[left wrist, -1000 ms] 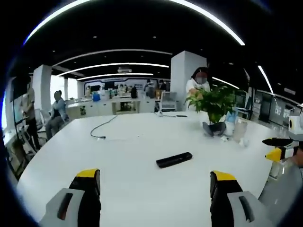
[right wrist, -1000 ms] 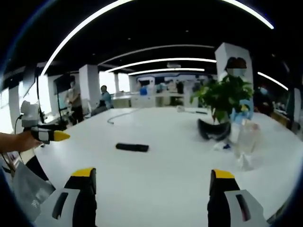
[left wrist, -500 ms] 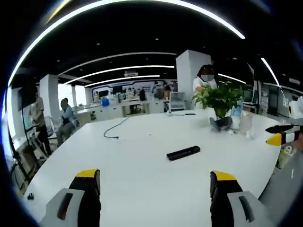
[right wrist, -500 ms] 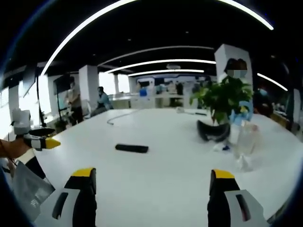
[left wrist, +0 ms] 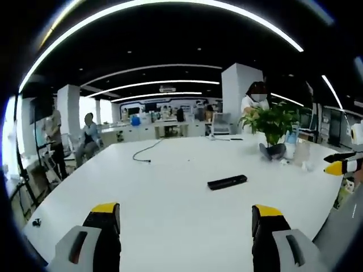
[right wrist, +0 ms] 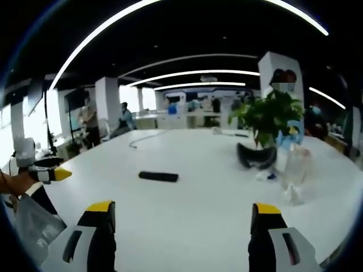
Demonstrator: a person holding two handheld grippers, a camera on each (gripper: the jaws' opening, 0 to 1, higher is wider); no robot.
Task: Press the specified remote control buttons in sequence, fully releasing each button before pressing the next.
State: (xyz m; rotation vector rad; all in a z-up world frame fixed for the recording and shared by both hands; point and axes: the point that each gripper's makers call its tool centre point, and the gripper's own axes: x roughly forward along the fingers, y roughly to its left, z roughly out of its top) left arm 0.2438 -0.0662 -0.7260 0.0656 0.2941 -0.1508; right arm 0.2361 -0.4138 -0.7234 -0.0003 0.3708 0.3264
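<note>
A slim black remote control [left wrist: 227, 182] lies flat near the middle of the big white table [left wrist: 170, 170]; in the right gripper view the remote control [right wrist: 158, 176] lies left of centre. My left gripper [left wrist: 184, 221] is open, well short of the remote, nothing between its yellow-tipped jaws. My right gripper [right wrist: 181, 222] is open too, also short of the remote and empty. The right gripper's yellow tip [left wrist: 340, 166] pokes in at the right edge of the left gripper view. At the left edge of the right gripper view, a hand holds the left gripper [right wrist: 45, 173].
A potted green plant [right wrist: 266, 122] stands at the far right of the table beside a dark object [right wrist: 254, 157] and clear plastic bottles [right wrist: 295, 164]. A black cable [left wrist: 144, 153] lies on the far side. Several people [left wrist: 88, 136] sit or stand beyond the table.
The left gripper view has swung left and pulled back, so the remote and plant sit further right. The left gripper has dropped lower in the right gripper view. The remote has not moved.
</note>
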